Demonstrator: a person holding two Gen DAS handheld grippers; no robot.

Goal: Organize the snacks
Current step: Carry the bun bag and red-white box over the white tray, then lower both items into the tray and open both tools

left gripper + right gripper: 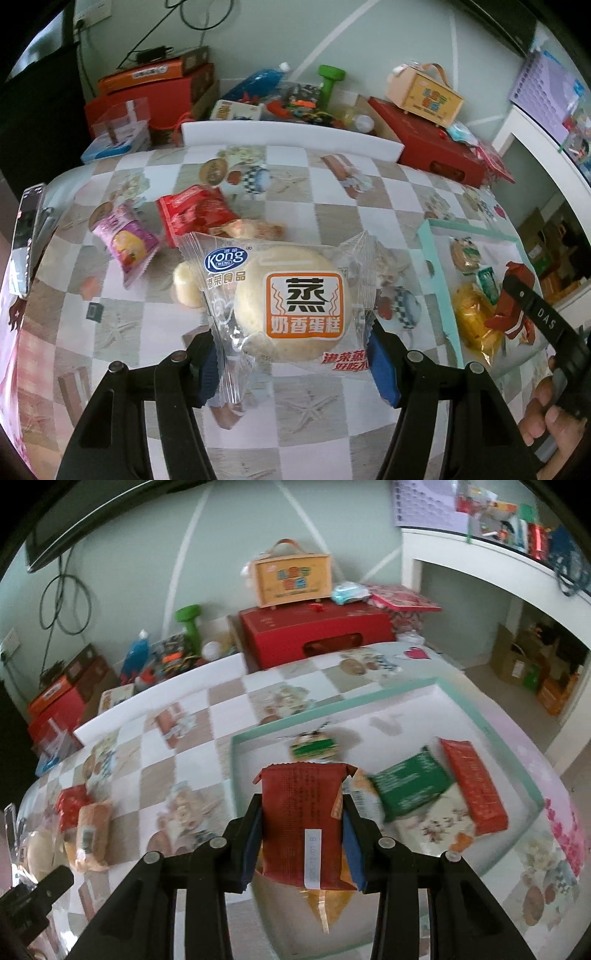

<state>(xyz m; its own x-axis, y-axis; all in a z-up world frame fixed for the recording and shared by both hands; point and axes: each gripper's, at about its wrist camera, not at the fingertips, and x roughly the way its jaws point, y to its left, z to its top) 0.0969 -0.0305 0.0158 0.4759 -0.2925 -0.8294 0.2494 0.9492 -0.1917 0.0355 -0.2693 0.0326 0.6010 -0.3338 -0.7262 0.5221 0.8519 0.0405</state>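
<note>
Crinkly steamed-cake packet [295, 302] pinched in left tongs [291, 354], red snack packet [304, 819] clamped in right tongs [301, 834]; could slip short of teal tray [491, 734].

Both tools, left tool [291, 354] and right tool [301, 843], clamped, tilted downward.

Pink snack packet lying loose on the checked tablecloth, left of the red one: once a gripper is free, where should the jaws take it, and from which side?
Grip the pink snack packet across its puffed middle, coming down from above. It lies flat on the tablecloth at a slant, so turn the jaws to span its short width. Its crimped ends look thin and likely to slip. The red packet lies close on its right, so keep toward the left side.
</note>
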